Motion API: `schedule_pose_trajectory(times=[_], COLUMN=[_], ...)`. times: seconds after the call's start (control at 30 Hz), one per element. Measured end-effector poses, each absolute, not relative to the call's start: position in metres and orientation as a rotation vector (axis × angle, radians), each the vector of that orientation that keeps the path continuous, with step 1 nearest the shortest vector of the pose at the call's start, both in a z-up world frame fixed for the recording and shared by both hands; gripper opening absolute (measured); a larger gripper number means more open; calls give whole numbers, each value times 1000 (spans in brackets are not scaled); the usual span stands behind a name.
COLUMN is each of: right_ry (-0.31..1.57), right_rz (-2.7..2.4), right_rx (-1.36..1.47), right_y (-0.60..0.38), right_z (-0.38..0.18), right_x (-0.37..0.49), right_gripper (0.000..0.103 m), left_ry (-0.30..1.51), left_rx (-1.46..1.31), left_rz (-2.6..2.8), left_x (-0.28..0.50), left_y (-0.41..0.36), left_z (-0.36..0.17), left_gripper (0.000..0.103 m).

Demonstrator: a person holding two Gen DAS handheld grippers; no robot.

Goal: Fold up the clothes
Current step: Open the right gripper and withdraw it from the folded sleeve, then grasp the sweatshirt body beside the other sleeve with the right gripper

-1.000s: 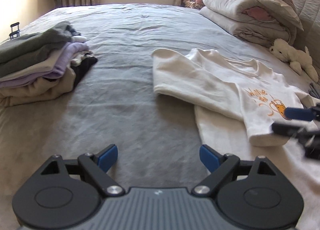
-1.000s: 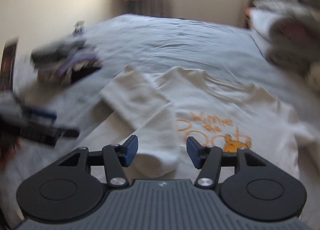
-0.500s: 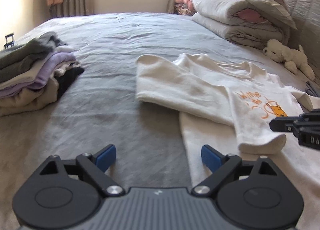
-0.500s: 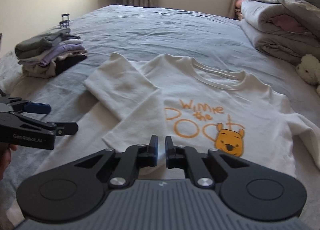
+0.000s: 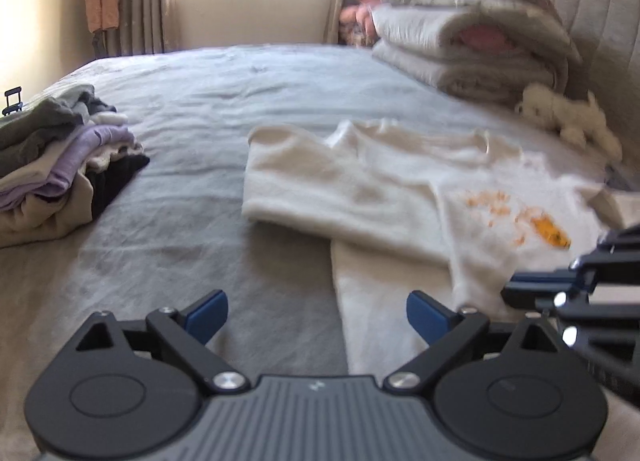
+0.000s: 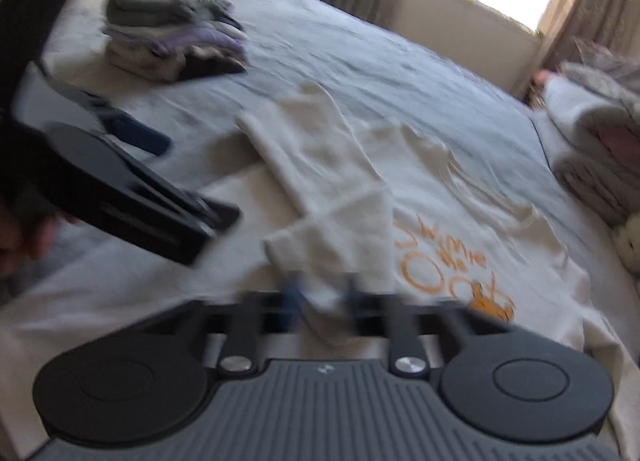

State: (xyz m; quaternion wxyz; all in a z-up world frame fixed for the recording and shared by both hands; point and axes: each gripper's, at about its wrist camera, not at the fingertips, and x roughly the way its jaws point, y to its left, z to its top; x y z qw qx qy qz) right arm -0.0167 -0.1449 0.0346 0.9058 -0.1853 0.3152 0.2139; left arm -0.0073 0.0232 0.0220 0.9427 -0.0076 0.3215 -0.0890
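Cream sweatshirt spread on the grey bed, one claw wide, the other pinching cloth.

Left wrist view: the left gripper (image 5: 316,315) stands released, jaws having just widened, over bare bed (image 5: 192,229) with nothing between them; the sweatshirt (image 5: 384,189) lies right of centre, a stack of folded clothes (image 5: 60,165) far left, a white plush toy (image 5: 568,121) far right. Right wrist view — blurred: the right gripper (image 6: 322,299) has just clenched on the sweatshirt's folded sleeve cuff (image 6: 340,245).
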Motion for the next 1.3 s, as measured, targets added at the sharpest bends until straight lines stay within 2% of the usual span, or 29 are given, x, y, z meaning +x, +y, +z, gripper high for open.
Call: schedule_pose_trajectory(times=[0.23, 0.3, 0.4, 0.43, 0.47, 0.57, 0.6, 0.67, 0.73, 1.07, 1.3], right_ry=[631, 607, 642, 642, 635, 624, 640, 673, 684, 667, 671], right_rz=[279, 257, 367, 413, 450, 510, 523, 514, 469, 169, 56], right_rx=[-9, -7, -117, -181, -248, -367, -370, -402, -374, 109, 216], right_y=[-221, -235, -220, -209, -197, -167, -162, -153, -158, -253, -289], right_z=[76, 77, 69, 64, 59, 47, 43, 33, 32, 71, 68], right_x=[7, 7, -1, -7, -13, -23, -22, -16, -10, 15, 29], right_gripper=[1, 5, 41, 61, 63, 62, 58, 18, 5, 2, 2], left_ry=[696, 689, 682, 673, 665, 649, 649, 618, 595, 646, 637], left_rx=[50, 61, 66, 78, 90, 101, 91, 59, 35, 64, 69], left_rz=[-185, -178, -157, -151, -144, -145, -149, -187, -226, -272, -271], left_x=[-5, -6, -7, -8, -10, -11, -11, -13, -14, -4, -5], left_y=[12, 10, 9, 6, 4, 3, 4, 9, 11, 2, 1], left_z=[12, 11, 7, 6, 5, 4, 4, 9, 12, 0, -1], left_gripper=[98, 100, 103, 103, 103, 103, 103, 102, 102, 103, 103])
